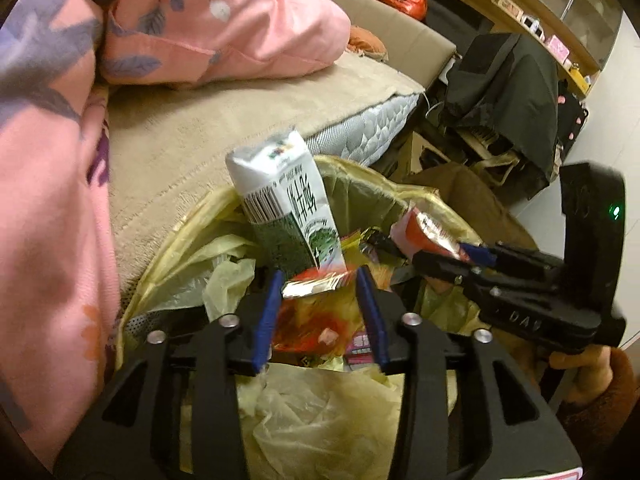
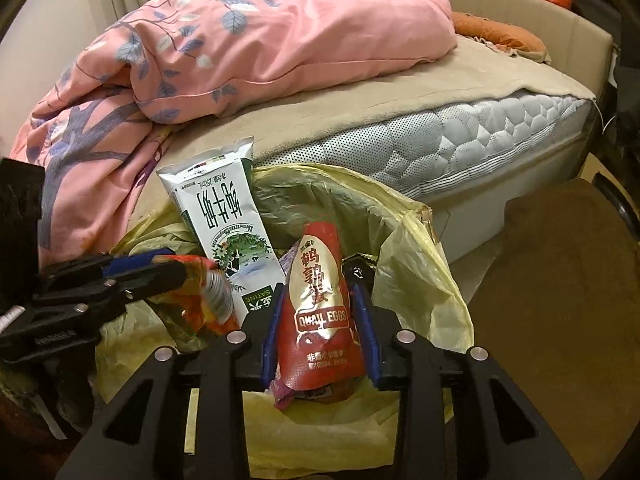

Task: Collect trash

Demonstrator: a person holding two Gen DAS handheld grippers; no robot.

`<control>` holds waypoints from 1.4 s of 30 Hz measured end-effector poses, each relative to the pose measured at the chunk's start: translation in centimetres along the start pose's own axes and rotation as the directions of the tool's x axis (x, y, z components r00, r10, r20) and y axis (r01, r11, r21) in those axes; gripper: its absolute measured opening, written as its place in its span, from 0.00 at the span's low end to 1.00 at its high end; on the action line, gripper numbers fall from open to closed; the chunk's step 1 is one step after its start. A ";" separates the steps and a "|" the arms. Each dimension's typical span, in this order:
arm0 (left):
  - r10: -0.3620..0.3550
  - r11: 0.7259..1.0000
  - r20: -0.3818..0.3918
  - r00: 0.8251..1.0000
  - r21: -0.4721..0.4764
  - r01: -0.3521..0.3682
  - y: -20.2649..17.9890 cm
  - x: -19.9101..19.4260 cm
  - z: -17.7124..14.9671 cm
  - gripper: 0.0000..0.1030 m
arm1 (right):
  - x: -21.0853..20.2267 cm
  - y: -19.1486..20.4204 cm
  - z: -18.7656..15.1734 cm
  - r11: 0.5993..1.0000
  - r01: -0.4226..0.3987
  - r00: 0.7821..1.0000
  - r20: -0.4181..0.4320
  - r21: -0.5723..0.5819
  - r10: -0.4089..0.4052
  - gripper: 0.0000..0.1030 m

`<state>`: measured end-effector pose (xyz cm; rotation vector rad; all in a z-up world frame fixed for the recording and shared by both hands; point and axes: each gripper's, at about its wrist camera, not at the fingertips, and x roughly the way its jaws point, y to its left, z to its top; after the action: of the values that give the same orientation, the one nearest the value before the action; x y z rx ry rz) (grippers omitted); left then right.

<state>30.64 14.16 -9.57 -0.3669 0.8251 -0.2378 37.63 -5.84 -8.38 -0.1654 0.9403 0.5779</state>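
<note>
Both tools hung over the trash bin (image 2: 416,240), which stood right beside the bed (image 2: 440,136) and had a yellow bag (image 1: 192,248) in it. I think the bin was put there so the trash only had a short way to go. The left gripper (image 1: 320,280) was partly open, with a shiny red and yellow snack wrapper (image 1: 316,284) between its blue pads (image 1: 266,320). The wrapper looked loose and blurry, so I think it was being let go, but I could not tell for sure if the pads touched it. The right gripper (image 2: 320,300) was partly open too, with a red quail eggs packet (image 2: 320,304) standing between its fingers, low end down in the bag. I could not tell if that packet was squeezed or just leaning there. A white and green milk carton (image 2: 224,232) was already in the bin, stuck upside down against the bag's far side. Both tools pointed down into the bag so the trash would fall inside and not on the floor. The pink quilt (image 2: 240,48) lay bunched up on the bed behind.
</note>
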 end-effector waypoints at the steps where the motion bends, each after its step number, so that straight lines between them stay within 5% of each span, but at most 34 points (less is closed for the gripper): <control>1: 0.002 1.000 0.008 1.000 -0.001 -0.002 0.0 -0.3 0.2 0.42 | -0.3 0.1 0.0 1.000 0.004 1.000 0.006 -0.002 -0.004 0.34; 10: 0.061 0.998 0.105 0.993 0.021 -0.063 -1.6 -5.3 1.8 0.63 | -5.1 0.9 -0.7 0.999 0.036 0.995 0.094 0.009 -0.036 0.46; 17: 0.100 0.983 0.141 0.985 0.139 -0.119 -6.2 -9.5 -1.2 0.77 | -12.1 1.7 -4.8 0.995 0.068 0.982 0.173 0.079 -0.081 0.53; 33: 0.142 0.938 0.169 0.975 0.291 -0.187 -14.2 -16.1 -12.5 0.78 | -24.4 5.8 -19.5 0.953 0.210 0.932 0.249 0.220 -0.263 0.54; 42: 0.224 0.914 0.227 0.948 0.289 -0.285 -15.3 -18.6 -14.6 0.78 | -26.6 8.0 -22.4 0.940 0.243 0.911 0.278 0.240 -0.306 0.54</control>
<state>6.45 3.38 0.04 0.0255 0.6243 -0.0858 5.39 -18.15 0.60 -0.0220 0.6458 0.2332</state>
